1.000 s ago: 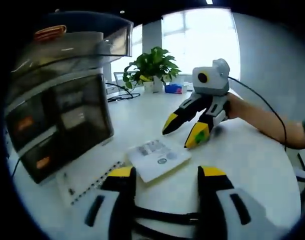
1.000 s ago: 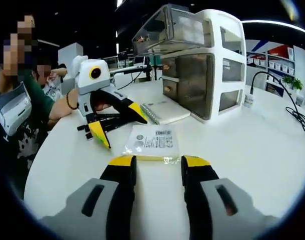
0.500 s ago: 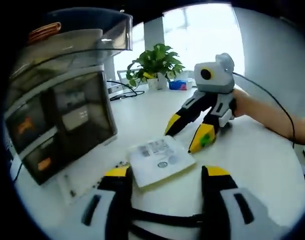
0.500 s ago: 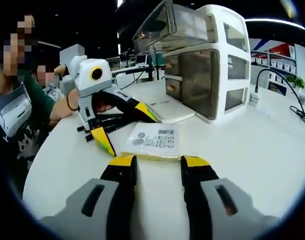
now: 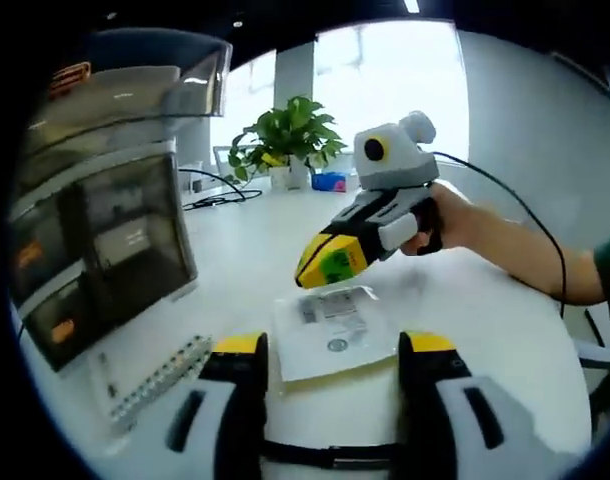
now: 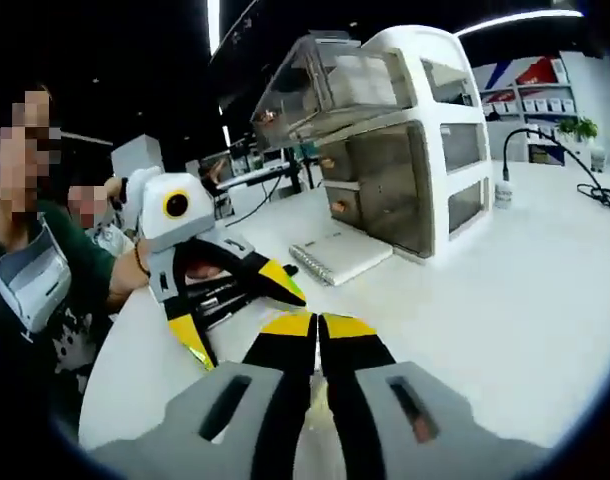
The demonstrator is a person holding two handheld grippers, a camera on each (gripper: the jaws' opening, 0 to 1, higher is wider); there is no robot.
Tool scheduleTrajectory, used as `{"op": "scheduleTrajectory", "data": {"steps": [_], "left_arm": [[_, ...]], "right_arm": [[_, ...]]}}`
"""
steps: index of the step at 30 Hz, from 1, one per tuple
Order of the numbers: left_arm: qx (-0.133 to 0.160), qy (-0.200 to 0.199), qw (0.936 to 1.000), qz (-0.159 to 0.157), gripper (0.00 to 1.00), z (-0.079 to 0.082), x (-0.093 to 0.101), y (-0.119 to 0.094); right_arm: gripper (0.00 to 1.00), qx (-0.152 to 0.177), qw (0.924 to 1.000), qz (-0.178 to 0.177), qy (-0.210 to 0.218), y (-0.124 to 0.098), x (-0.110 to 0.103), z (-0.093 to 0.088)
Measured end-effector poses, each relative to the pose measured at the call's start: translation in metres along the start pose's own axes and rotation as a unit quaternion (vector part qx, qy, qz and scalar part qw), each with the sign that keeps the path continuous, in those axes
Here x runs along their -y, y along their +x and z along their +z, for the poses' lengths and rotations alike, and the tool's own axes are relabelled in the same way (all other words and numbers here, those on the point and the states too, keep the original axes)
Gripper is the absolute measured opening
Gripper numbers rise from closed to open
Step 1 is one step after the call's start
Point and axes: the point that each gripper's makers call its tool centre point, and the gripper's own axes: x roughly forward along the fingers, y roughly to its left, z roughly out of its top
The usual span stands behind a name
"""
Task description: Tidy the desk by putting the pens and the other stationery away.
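- A white desk is seen carrying everything in both views.
- A white drawer cabinet with smoky see-through drawer fronts is stood on the desk; its top compartment is clear. In the left gripper view it is seen at the left edge.
- A spiral-bound notebook is laid flat on the desk just in front of the cabinet's lower drawers; in the left gripper view its spiral edge is seen beside the left jaw.
- A potted green plant is placed far back on the desk by the window, with a small blue box just beside it.
- The left hand-held gripper is held released, its yellow-tipped jaws spread wide on either side of the near edge of the packet.
- The right hand-held gripper is held clenched, its yellow tips pressed together; whether anything is pinched between them cannot be told. In the left gripper view it is seen held by a hand, its tips just above the packet's far edge.
- A flat, clear-wrapped packet of stationery with a printed label is laid on the desk between the left jaws.
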Motion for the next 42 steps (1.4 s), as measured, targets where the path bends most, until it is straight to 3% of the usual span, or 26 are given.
{"op": "scheduleTrajectory", "data": {"steps": [2,4,8,13,16,19,21,22,24,28,32,37,42], "left_arm": [[0.0,0.003,1.0,0.001,0.54,-0.001,0.001,-0.002],[-0.003,0.002,1.0,-0.002,0.57,-0.003,0.005,-0.003],[-0.011,-0.009,0.9998,-0.016,0.76,-0.006,0.017,-0.003],[-0.008,0.009,0.9997,-0.022,0.74,-0.004,0.021,-0.001],[-0.011,-0.007,0.9995,-0.03,0.75,-0.007,0.023,0.003],[-0.023,-0.01,0.9996,-0.011,0.81,-0.011,0.018,0.003],[-0.024,-0.012,0.9996,-0.008,0.84,-0.011,0.015,0.003],[-0.024,-0.012,0.9996,-0.009,0.83,-0.012,0.014,0.002],[-0.021,-0.014,0.9996,-0.01,0.82,-0.011,0.013,0.001],[-0.021,-0.015,0.9997,-0.005,0.81,-0.01,0.01,0.001],[-0.02,-0.019,0.9996,0.002,0.81,-0.009,0.006,0.0],[-0.02,-0.007,0.9997,0.012,0.8,-0.01,0.002,0.0],[-0.016,-0.006,0.9997,0.017,0.74,-0.008,-0.001,0.001]], "right_arm": [[0.33,-0.017,0.9996,0.009,-0.022,-0.01,0.001,-0.002],[0.44,-0.049,0.9968,0.023,-0.059,-0.017,-0.006,-0.01],[0.44,-0.12,0.9807,0.054,-0.144,-0.023,-0.024,-0.035],[0.44,-0.136,0.9799,0.069,-0.128,-0.012,-0.023,-0.051],[0.41,-0.111,0.9837,0.074,-0.12,-0.012,-0.017,-0.046],[0.25,-0.093,0.9872,0.078,-0.103,-0.008,-0.024,-0.047],[0.16,-0.09,0.9921,0.052,-0.071,-0.008,-0.016,-0.045],[0.12,-0.096,0.9926,0.057,-0.047,-0.009,-0.019,-0.046],[0.07,-0.103,0.9889,0.106,0.019,-0.011,-0.033,-0.046],[0.06,-0.091,0.9899,0.107,0.021,-0.008,-0.03,-0.042],[0.05,-0.076,0.9878,0.131,0.037,-0.005,-0.048,-0.038],[0.05,-0.015,0.9838,0.157,0.085,-0.004,-0.06,-0.008],[0.04,0.027,0.9773,0.179,0.11,-0.003,-0.059,0.009]]}}
